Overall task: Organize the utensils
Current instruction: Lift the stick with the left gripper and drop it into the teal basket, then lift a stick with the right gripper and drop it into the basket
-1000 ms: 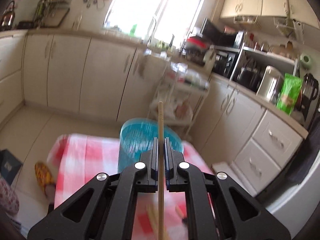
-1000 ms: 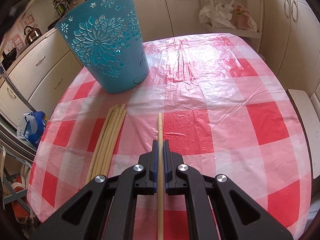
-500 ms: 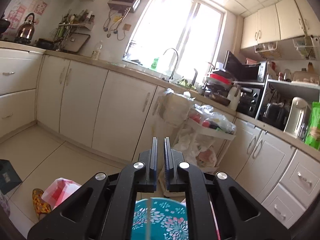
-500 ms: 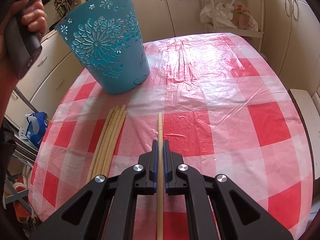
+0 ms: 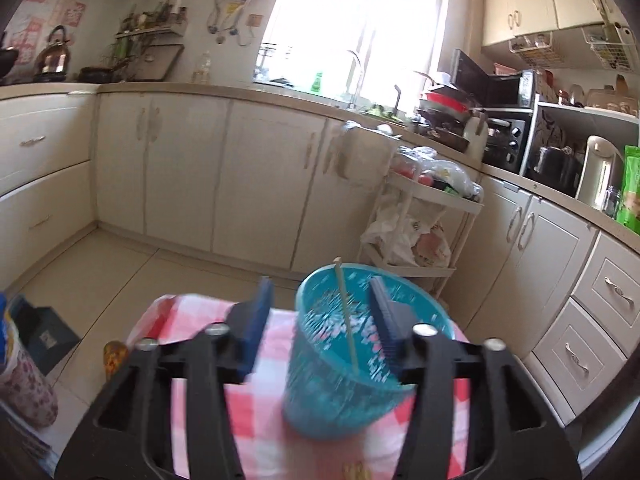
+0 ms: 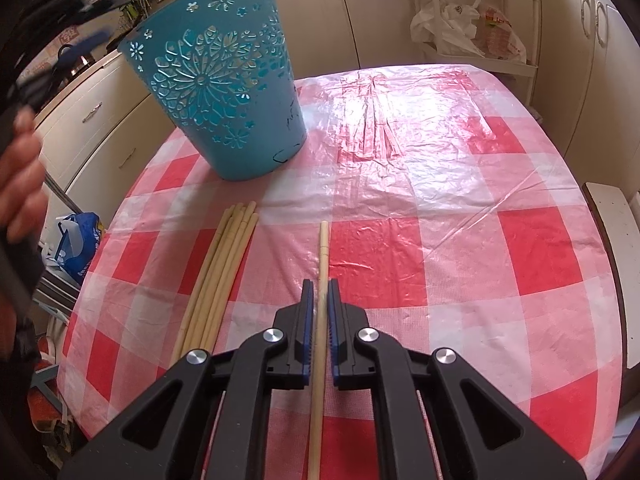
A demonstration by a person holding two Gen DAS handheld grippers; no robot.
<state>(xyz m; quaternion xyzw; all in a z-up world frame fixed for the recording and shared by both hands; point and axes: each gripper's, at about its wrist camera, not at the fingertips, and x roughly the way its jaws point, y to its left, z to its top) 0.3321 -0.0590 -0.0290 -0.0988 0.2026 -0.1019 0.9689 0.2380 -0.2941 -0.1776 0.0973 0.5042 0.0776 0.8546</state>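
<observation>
A teal cut-out bucket (image 6: 224,104) stands at the far left of the red-checked table (image 6: 460,240). In the left wrist view my left gripper (image 5: 320,312) is open above the bucket (image 5: 340,392), and one chopstick (image 5: 346,316) stands leaning inside it. My right gripper (image 6: 319,312) is shut on a single chopstick (image 6: 322,256) that points forward, low over the table. A bundle of several chopsticks (image 6: 220,276) lies on the cloth to its left.
Kitchen cabinets (image 5: 240,176) and a white trolley with bags (image 5: 424,220) stand beyond the table. A white stool edge (image 6: 612,248) is at the table's right. A blue bag (image 6: 78,244) lies on the floor at the left.
My left gripper has opened and the chopstick it held now stands in the bucket; its view has dropped back down to the bucket. My right gripper has stayed still with its chopstick.
</observation>
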